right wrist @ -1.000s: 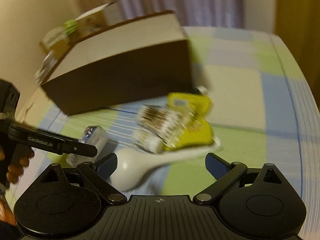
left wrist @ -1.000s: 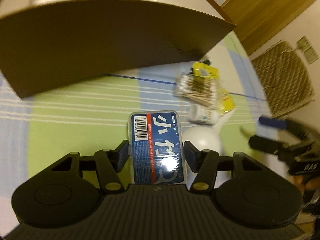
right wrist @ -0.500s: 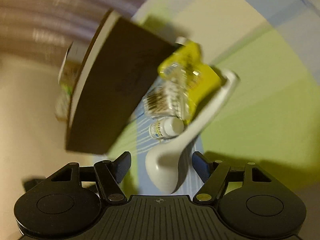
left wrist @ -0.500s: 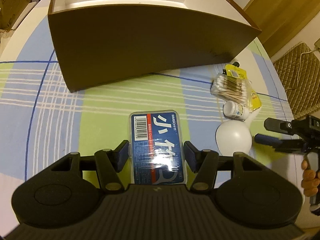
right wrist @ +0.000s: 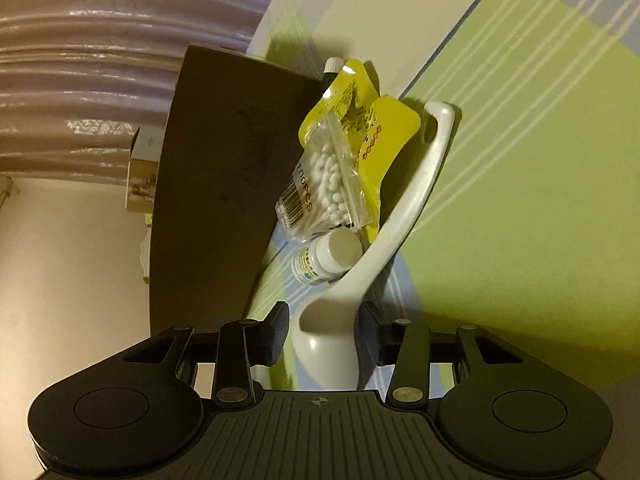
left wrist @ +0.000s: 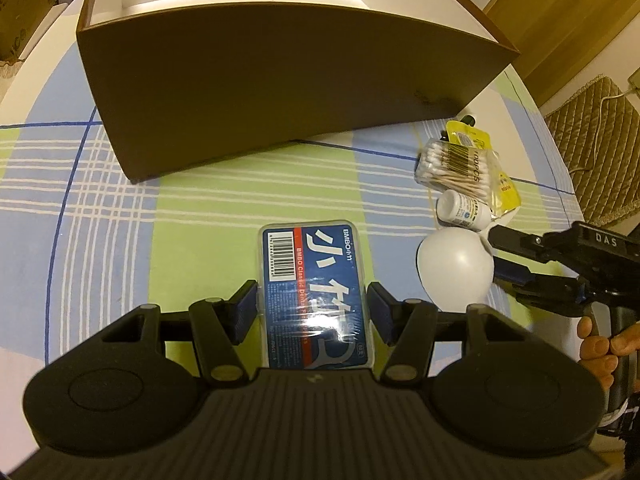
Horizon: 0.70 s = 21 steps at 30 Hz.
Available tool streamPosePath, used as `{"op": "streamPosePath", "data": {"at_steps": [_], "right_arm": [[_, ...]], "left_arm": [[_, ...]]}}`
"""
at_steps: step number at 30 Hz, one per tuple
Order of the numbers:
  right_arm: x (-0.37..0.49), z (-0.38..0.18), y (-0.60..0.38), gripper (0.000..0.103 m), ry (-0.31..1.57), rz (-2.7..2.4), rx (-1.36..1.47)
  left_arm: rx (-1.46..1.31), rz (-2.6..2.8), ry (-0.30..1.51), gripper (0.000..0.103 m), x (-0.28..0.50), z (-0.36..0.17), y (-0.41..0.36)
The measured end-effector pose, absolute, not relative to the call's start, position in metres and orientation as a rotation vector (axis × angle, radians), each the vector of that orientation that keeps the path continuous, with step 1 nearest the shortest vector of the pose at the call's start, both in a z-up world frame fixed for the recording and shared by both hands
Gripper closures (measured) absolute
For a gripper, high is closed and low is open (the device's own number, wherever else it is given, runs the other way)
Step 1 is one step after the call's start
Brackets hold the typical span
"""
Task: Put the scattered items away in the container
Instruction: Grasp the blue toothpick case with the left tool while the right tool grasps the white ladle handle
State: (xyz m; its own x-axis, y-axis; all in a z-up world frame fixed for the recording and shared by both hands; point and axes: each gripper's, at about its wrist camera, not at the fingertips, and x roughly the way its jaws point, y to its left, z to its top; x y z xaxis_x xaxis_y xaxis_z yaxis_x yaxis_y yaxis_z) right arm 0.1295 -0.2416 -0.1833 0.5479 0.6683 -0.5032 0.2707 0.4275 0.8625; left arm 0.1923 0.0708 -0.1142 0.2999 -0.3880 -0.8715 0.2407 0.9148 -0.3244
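Observation:
My left gripper [left wrist: 312, 306] is shut on a blue floss-pick box [left wrist: 310, 276], pads pressed to its long sides, above the checked tablecloth. Ahead stands the brown container box [left wrist: 280, 80], open-topped with a white inside. In the right wrist view my right gripper [right wrist: 324, 332] is rolled sideways, its pads closed against the bowl end of a white spoon [right wrist: 416, 196]. Beside the spoon lie a small white bottle [right wrist: 332, 256], a bag of cotton swabs [right wrist: 328, 184] and a yellow packet [right wrist: 384, 132]. In the left wrist view, the right gripper [left wrist: 506, 256] reaches the spoon [left wrist: 454, 268] from the right.
The container's brown wall [right wrist: 224, 180] stands close to the left of the swab pile. A person's hand [left wrist: 600, 352] holds the right gripper near the table's right edge. A quilted cushion [left wrist: 592, 128] lies beyond that edge, and cardboard boxes [left wrist: 24, 0] stand far left.
My left gripper rose and pulled back with the floss box, so the container's inside now shows. My right gripper rolled sideways, moved onto the spoon's bowl and its jaws narrowed around it.

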Motion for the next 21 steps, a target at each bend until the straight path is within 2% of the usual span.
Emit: {"op": "streamPosePath", "data": {"at_steps": [3, 8, 21], "right_arm": [[0.13, -0.19, -0.24, 0.067, 1.018, 0.283, 1.203], [0.129, -0.196, -0.241, 0.074, 1.005, 0.262, 1.286], [0.097, -0.203, -0.265, 0.084, 0.966, 0.267, 1.5]], "left_arm": [[-0.138, -0.418, 1.199, 0.049, 0.19, -0.115, 0.071], [-0.135, -0.412, 1.199, 0.049, 0.188, -0.113, 0.069], [-0.106, -0.411, 1.197, 0.049, 0.181, -0.109, 0.069]]}}
